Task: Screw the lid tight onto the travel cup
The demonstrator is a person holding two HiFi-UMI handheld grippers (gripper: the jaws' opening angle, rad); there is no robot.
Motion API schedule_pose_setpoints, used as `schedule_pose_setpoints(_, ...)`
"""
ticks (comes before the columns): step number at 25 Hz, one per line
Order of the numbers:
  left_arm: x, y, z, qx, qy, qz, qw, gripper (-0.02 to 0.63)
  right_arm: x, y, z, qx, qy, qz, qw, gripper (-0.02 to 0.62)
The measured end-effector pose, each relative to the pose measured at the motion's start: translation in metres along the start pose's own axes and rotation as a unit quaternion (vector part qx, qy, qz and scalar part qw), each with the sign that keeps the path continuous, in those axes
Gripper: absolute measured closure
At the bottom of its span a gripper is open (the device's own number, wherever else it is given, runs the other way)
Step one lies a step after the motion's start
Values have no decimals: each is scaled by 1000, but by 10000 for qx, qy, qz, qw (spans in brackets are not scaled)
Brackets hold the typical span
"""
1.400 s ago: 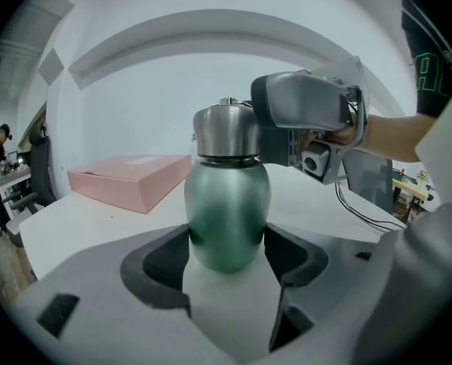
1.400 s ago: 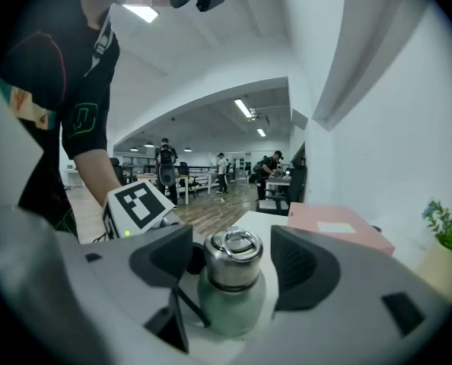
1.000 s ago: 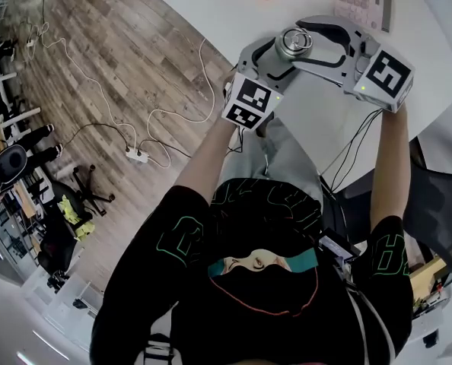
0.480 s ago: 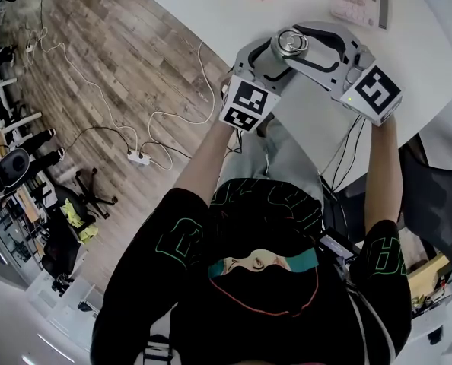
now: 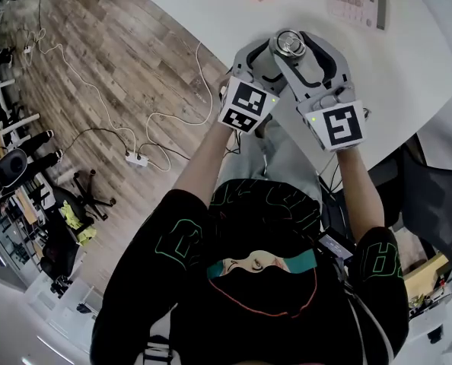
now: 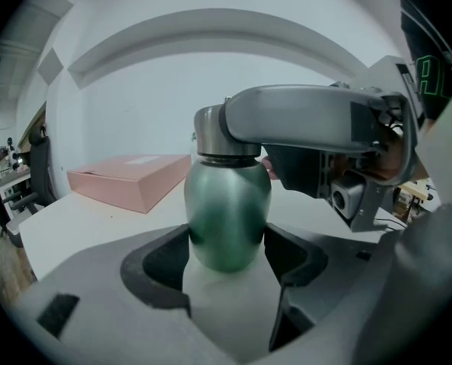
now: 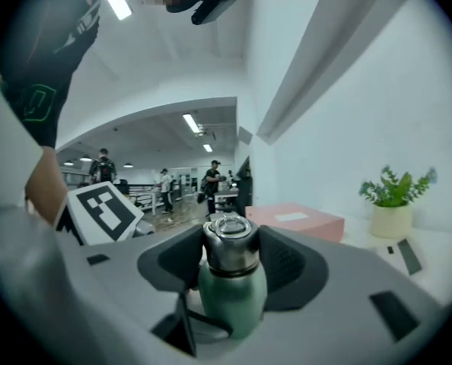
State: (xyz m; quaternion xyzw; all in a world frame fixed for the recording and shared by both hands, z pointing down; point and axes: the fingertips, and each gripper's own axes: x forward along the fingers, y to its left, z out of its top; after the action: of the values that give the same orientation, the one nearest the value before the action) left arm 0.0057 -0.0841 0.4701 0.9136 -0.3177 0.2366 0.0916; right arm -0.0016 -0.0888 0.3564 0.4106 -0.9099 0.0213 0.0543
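Midway: lid point(image 5: 291, 42) seated upper-centre, right gripper point(image 7: 230, 261) with jaws just closed on it, left gripper point(image 6: 227, 249) clamping travel cup point(image 6: 227, 204); tightening remains.

Open-plan office w/ white desk point(image 5: 211, 6), calculator point(image 5: 359, 4), swivel chair point(image 5: 89, 188), wood floor point(image 5: 119, 52).

Green travel cup point(image 6: 226, 211) (silver lid point(image 7: 230, 248))

Only a green outlined letter, perhaps an A, shows on the black sleeve point(image 6: 431, 78) (calculator point(image 5: 359, 2) keys illegible).
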Motion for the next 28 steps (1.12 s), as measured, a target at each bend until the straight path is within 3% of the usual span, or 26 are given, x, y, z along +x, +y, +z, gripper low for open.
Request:
schedule_pose_setpoints(4, 0, 1, 0, 5, 4, 10, 10000, 285, -1, -2, -3, 244, 4, -1049, 9942, 362)
schedule_pose_setpoints(7, 0, 0, 1, -9, 3, -5, 10000, 285, -1, -2, -4, 307, 96, -1142, 9929, 359)
schedule_pose_setpoints(11, 1, 1, -5, -69, 27, 14, 10000, 285, 0, -1, -5, 272, 188, -709, 9969, 314)
schedule_pose_setpoints(18, 1, 0, -6, -108, 33, -5, 9999, 285, -3, 2, 2, 28, 311, 285, 9991, 322)
schedule_pose_setpoints(24, 2, 1, -6, -80, 18, 12, 10000, 285, -1, 2, 1, 80, 477, 1091, 9929, 319)
schedule_pose_setpoints(28, 2, 0, -4, -77, 27, -4, 10000, 285, -2, 8, -3, -101, 703, 1775, 9816, 318)
